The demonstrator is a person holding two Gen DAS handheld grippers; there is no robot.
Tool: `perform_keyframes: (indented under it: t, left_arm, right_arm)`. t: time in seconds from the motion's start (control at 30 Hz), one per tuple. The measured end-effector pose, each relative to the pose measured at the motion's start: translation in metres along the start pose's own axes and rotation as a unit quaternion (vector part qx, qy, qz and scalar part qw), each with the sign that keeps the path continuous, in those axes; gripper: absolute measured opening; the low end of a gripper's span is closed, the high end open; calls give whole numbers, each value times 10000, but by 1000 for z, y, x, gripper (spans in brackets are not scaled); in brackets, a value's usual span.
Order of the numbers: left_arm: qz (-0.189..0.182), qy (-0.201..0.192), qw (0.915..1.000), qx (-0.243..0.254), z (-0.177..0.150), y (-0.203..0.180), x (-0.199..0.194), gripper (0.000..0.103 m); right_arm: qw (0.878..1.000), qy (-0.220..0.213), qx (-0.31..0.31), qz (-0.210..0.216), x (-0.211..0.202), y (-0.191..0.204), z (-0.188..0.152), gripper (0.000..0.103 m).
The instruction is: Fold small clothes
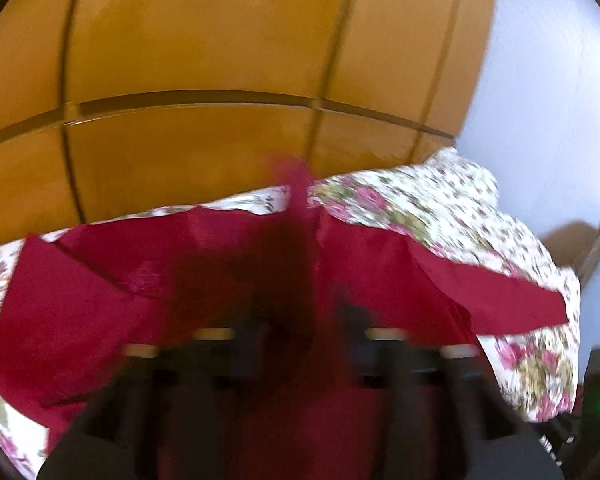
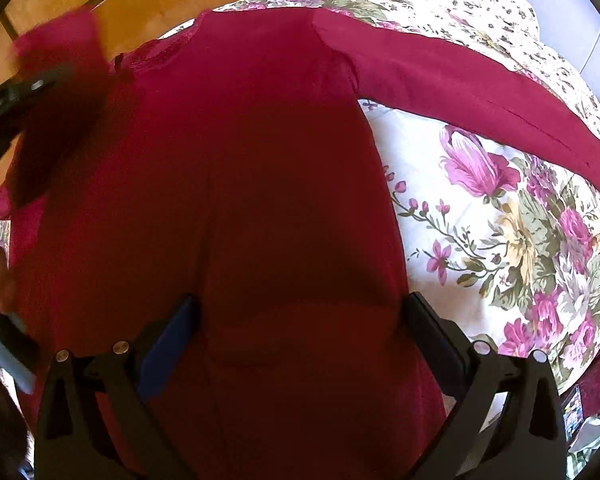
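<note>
Right gripper fingers: spread wide, straddling your item's lower body, pinching nothing. Item: red long-sleeved top, flat on the floral bedspread, one sleeve reaching the bed's far right edge. Soft, light, limp; take it at cuff or hem. Left gripper: blurred, fingers apart; hold unclear.

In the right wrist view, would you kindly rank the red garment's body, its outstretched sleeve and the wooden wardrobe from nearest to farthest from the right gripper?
1. Red garment's body: directly between and ahead of the open right gripper.
2. Outstretched sleeve: upper right, lying across the floral bedspread.
3. Wooden wardrobe: top left, beyond the bed's edge.
</note>
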State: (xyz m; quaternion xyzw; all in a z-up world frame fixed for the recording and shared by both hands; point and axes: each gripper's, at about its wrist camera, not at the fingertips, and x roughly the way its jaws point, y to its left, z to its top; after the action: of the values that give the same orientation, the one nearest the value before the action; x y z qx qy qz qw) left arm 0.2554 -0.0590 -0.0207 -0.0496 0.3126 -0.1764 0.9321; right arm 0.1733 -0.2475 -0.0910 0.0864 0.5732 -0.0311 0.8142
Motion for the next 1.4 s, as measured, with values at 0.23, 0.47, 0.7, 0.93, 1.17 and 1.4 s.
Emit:
perform_keyframes:
  t: [0.23,0.47,0.7,0.93,1.17,1.4]
  left_arm:
    - [205,-122,9997,-83,-35,9,-28,91]
    - [1624,-833,9577,-2227,-80,113,-91,91]
    - [1440,-636,9188,-3619,-118,167,-90,91]
    - [1459,-581,9175,-3653,-115,174,-83,91]
    - [1533,-618,9207,-3536,-104,184,-75,91]
    - [1388,-711,9207,-3578,-104,191,-70,98]
  right_arm:
    - [10000,-5,-15,-39,-1,1,3,101]
    - [9965,-773,126,281,-38,1,13,99]
    - [9736,-843,572,2044,-31,10,44,68]
    - [9753,-480,532,2089,20,37,68,48]
    - [9723,-1094,463,2013,2,39,91,5]
    - [9893,-1093,364,901,22,26,100,5]
